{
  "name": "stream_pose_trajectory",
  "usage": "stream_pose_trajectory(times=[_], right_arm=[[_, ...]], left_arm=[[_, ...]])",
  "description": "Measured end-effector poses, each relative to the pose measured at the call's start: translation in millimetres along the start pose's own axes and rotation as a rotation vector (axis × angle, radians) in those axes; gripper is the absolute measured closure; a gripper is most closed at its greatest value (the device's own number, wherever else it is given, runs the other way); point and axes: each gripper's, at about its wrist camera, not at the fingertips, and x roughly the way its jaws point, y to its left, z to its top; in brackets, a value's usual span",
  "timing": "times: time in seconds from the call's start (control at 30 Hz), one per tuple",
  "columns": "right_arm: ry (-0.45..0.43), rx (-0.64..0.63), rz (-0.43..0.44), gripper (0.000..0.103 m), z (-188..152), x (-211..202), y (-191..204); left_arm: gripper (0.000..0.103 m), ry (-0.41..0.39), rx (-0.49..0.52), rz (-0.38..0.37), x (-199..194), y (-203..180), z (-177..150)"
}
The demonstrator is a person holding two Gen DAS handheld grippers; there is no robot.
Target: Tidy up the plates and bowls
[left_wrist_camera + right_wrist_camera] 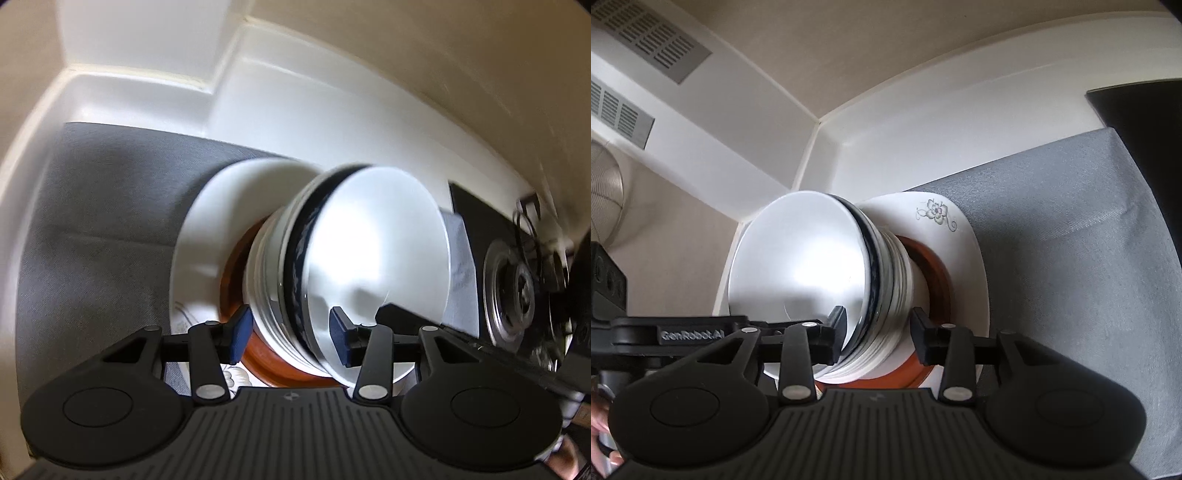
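Observation:
A stack of several white bowls (369,251), one of them with a dark blue band, stands on an orange plate (266,354). That plate lies on a white flowered plate (199,236). My left gripper (291,334) straddles the near wall of the stack, one pad outside and one inside the top bowl, and its jaws look slack. From the other side the bowl stack (798,266) sits on the orange plate (938,273) and the flowered plate (960,221). My right gripper (878,334) straddles the wall there too. A gap shows by its outer pad.
The plates rest on a grey mat (92,221) laid on a white counter in a wall corner. A black hob with a burner (513,288) lies beyond the mat. A vent grille (653,37) and a metal strainer (605,192) are on the wall side.

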Motion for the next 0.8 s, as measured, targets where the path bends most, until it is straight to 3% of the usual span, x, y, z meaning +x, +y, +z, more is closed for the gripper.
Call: stream_pose_trajectory(times=[0.07, 0.27, 0.37, 0.47, 0.63, 0.8], right_arm=[[-0.02, -0.026, -0.019, 0.058, -3, -9, 6], [-0.088, -0.196, -0.222, 0.027, -25, -78, 47], [-0.1, -0.308, -0.261, 0.018, -43, -125, 78], [-0.117, -0.358, -0.246, 0.016, -58, -174, 103], [-0.16, -0.352, -0.223, 0.009, -76, -260, 125], [-0.2, -0.342, -0.338, 0.0, -105, -326, 129]], left_arm=[[0.043, -0.05, 0.005, 0.041, -17, -6, -8], [0.016, -0.251, 0.063, 0.241, -97, -48, -55], [0.003, -0.324, 0.06, 0.231, -147, -78, -85], [0.0, -0.374, 0.112, 0.217, -190, -119, -115], [0.0, -0.439, 0.155, 0.284, -237, -182, -166], [0.0, -0.461, 0.162, 0.312, -271, -220, -210]])
